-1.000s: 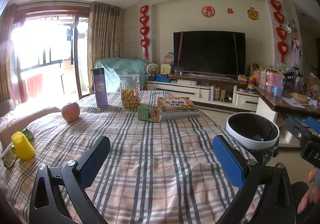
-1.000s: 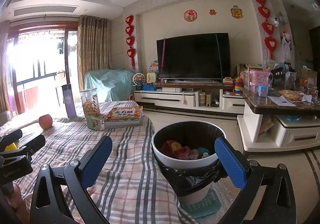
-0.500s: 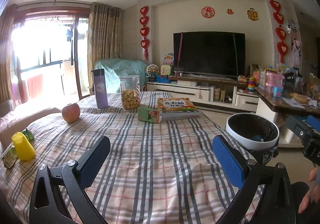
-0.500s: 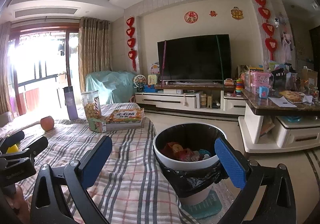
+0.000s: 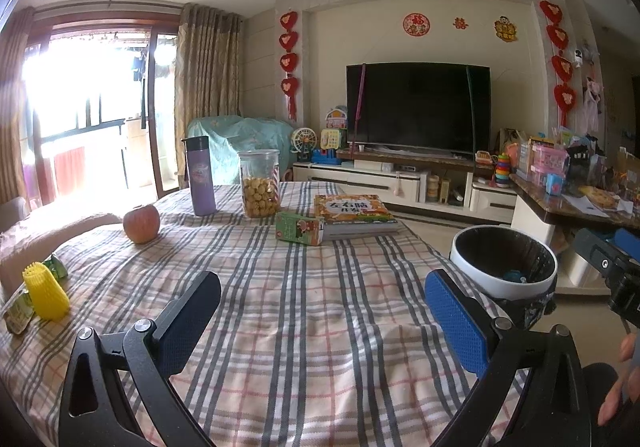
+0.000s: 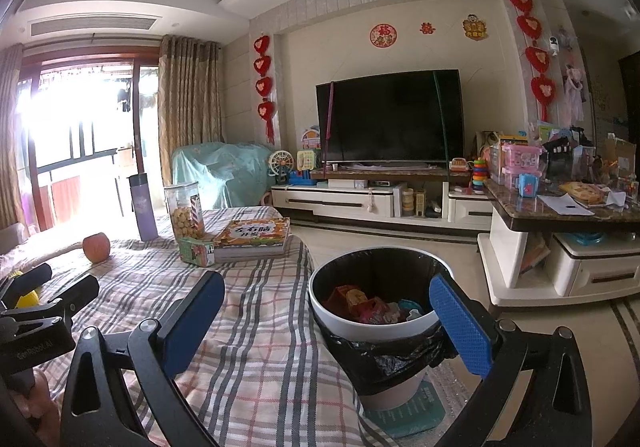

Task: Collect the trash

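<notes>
Plaid tablecloth [image 5: 304,307] lay between the wide, empty left gripper [image 5: 320,311] fingers; right gripper [image 6: 326,321] likewise wide (bin [image 6: 376,327] between its fingers, probably for dropping).

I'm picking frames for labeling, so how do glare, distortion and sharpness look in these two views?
Left wrist view: the balcony window is blown out, washing haze over the apple; fisheye bends the ceiling lines; tablecloth stripes stay sharp. Right wrist view: same window glare, milder; trash bin contents are well lit and readable; edges vignette dark.
</notes>
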